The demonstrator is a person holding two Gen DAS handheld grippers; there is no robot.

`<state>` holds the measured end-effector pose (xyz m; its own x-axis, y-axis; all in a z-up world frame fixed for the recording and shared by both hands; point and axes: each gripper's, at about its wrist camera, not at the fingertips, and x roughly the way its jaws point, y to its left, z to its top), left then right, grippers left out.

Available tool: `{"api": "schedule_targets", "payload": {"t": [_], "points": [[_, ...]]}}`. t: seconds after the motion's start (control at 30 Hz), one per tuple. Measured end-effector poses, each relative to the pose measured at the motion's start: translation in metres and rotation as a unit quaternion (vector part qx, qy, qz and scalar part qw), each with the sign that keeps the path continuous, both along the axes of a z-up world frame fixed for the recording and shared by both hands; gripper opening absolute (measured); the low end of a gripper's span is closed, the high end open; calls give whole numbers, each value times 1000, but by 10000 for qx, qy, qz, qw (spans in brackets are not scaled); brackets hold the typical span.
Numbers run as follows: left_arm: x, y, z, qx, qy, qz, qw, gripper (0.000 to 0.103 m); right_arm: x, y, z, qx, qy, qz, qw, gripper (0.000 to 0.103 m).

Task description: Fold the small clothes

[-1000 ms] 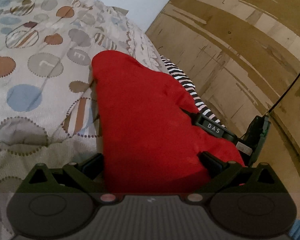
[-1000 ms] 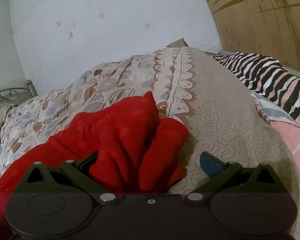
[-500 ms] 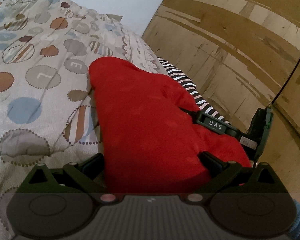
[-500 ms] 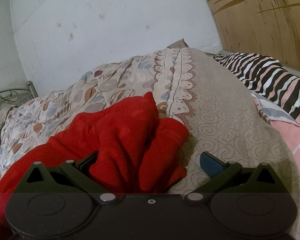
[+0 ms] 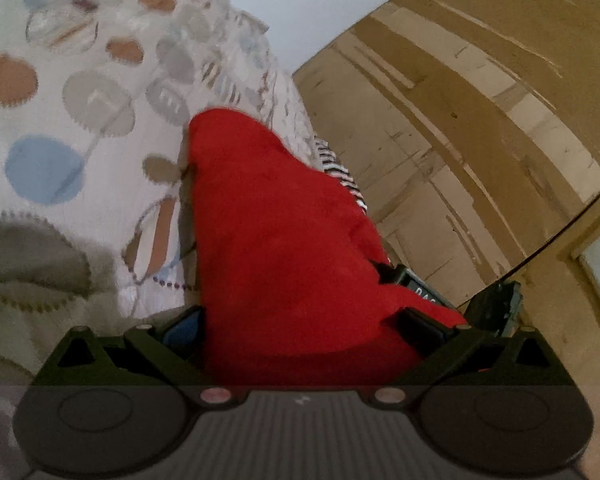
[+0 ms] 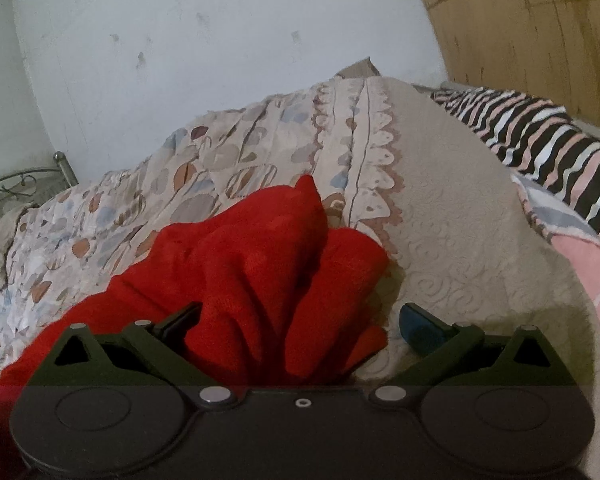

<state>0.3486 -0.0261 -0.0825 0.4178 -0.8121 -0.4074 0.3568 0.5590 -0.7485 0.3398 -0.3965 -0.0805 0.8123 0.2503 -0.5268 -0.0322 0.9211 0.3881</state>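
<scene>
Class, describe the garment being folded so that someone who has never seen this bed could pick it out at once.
Start from the bed's patterned quilt, printed with brown, blue and grey circles. On it, in front of the striped pillow, lies the red garment, bunched into soft ridges between the fingers of the right gripper. It is the only plain, bright red fabric; everything around it is patterned or pale.
</scene>
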Motion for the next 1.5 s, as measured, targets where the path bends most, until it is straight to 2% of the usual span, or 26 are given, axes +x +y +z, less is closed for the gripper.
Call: {"api": "schedule_targets", "payload": {"t": [0.1,0.27,0.37,0.47,0.57,0.73,0.9,1.03,1.13,1.2,1.23,1.3,1.37,1.43,1.5], "points": [[6,-5,-9,-99,149,-158,9997,103,-2,1,2,52,-8,34,10000,90],[7,-13,-8,97,59,-340,9994,103,-3,-2,4,429,158,124,9989,76],[3,-15,-4,220,-39,-310,9993,95,-3,-5,6,667,248,87,9974,65],[-1,-14,9,450,-131,-245,9986,83,-8,4,18,381,119,110,9991,52],[-8,-8,25,533,-404,-196,9976,77,-12,14,35,394,-73,167,9991,48],[-26,8,51,845,-1240,-44,9887,74,-11,43,67,351,-465,517,9970,46],[-39,49,77,1162,-1816,434,9755,74,4,74,83,823,-869,852,9891,46],[-36,84,80,1174,-1514,992,9764,75,31,111,79,1101,-869,1092,9841,46],[-32,102,76,1489,-1363,1234,9716,75,53,140,68,1152,-640,1215,9838,46],[-27,110,71,1683,-1101,1150,9728,76,65,153,56,1147,-431,1275,9842,47],[-23,117,64,1767,-831,1097,9746,76,69,159,50,1056,-333,1302,9853,47],[-17,121,50,1947,-428,1028,9745,77,77,167,38,689,-61,1358,9883,51],[-17,114,48,2207,-542,945,9692,78,80,169,24,411,104,1390,9894,56],[-22,107,50,2436,-696,876,9634,80,79,165,16,319,45,1426,9893,63],[-24,99,48,2617,-729,896,9582,86,79,158,11,355,86,1419,9892,66]]}}
